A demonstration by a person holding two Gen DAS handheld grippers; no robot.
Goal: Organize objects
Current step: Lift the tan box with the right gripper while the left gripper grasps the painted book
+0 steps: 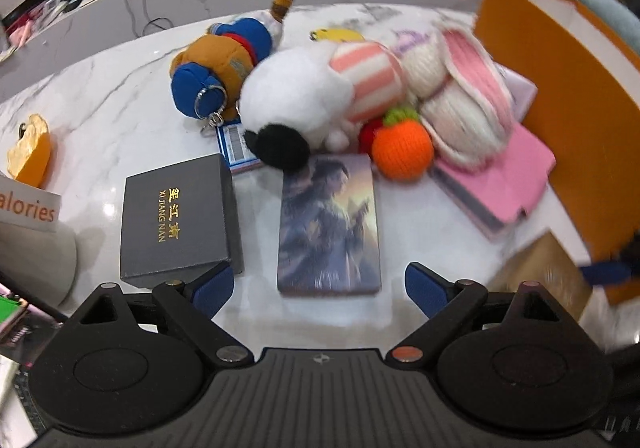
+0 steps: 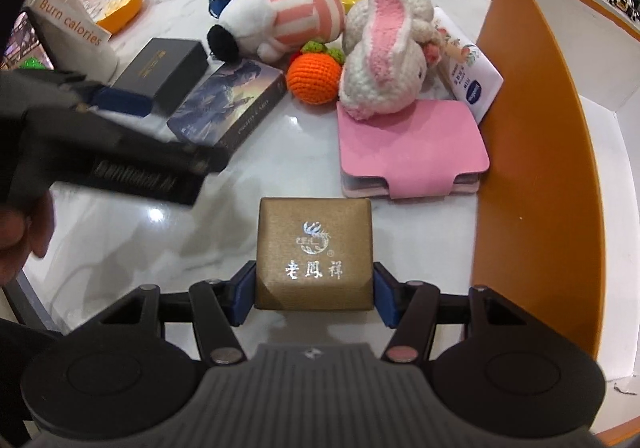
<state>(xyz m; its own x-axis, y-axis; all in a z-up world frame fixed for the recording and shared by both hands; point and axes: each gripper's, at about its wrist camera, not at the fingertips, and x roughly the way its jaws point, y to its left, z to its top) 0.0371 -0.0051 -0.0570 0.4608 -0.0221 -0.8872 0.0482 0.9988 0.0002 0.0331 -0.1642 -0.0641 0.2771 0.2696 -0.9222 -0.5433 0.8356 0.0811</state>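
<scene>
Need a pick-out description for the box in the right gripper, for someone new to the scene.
Start at the tall orange bin wall on the right of the marble table. Just left of it, nearest the camera, the right gripper is shut on a small tan box. Unlike the dark box and the picture-covered card box further back, it is square, gold-brown, with silver characters on its lid.

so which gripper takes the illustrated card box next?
Left. The left gripper is open and lined up on the illustrated card box; the right gripper is shut on the gold box.
</scene>
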